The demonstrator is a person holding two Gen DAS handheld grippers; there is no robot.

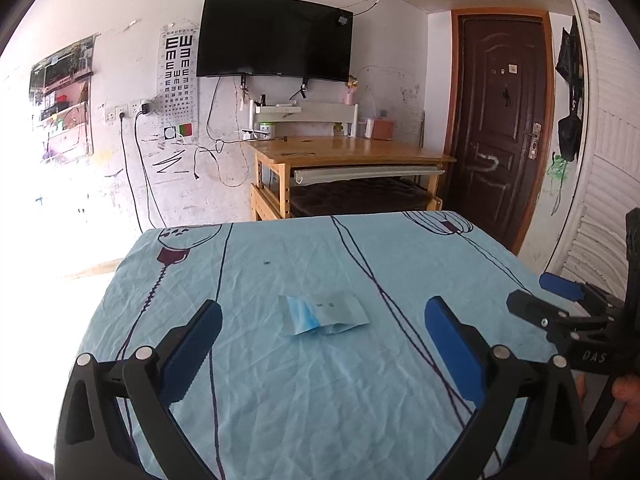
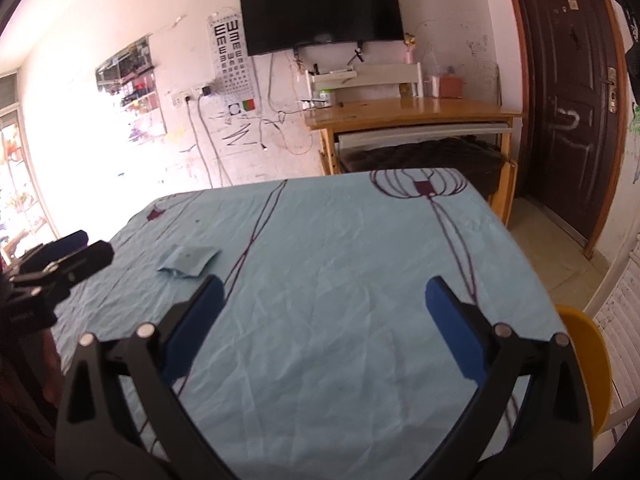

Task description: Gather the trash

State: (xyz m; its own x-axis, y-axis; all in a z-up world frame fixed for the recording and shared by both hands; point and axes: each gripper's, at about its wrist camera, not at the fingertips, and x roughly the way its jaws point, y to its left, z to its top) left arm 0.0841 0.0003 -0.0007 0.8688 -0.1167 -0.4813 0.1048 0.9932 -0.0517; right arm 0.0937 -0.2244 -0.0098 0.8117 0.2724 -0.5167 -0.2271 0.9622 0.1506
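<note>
While nothing is held, trash: a flat pale-blue wrapper (image 1: 325, 314) lies on the table, mid-depth, left of centre.
Wrapper look: one end darker blue, small dark print on the paler part, edges slightly lifted; in the right wrist view (image 2: 189, 260) it sits far left of that gripper's fingers.
Left gripper (image 1: 324, 325): jaws spread wide, nothing between the pads; wrapper lies on the cloth just beyond the fingertips, roughly in line with the gap, not touched.
Left fingers (image 1: 195, 350): blue pads, black frames, above the cloth.
Right gripper (image 2: 325, 300): jaws wide apart, empty, only bare cloth between the pads; well right of the wrapper.
Grippers relative: side by side; right one shows at the right edge of the left view (image 1: 544, 300), left one at the left edge of the right view (image 2: 74, 254).
Hand (image 1: 628, 408): part seen low right, on the right gripper's handle.
Tablecloth (image 1: 280, 400): light blue, creased, dark line drawings of lanterns.
Speck (image 1: 267, 263): small dark bit on the cloth, far of the wrapper.
Chair (image 2: 588, 364): yellow, near right of the table.
Far side: wooden desk (image 1: 344, 152), wall TV (image 1: 276, 36), eye chart (image 1: 179, 80), dark brown door (image 1: 504, 120) far right.
</note>
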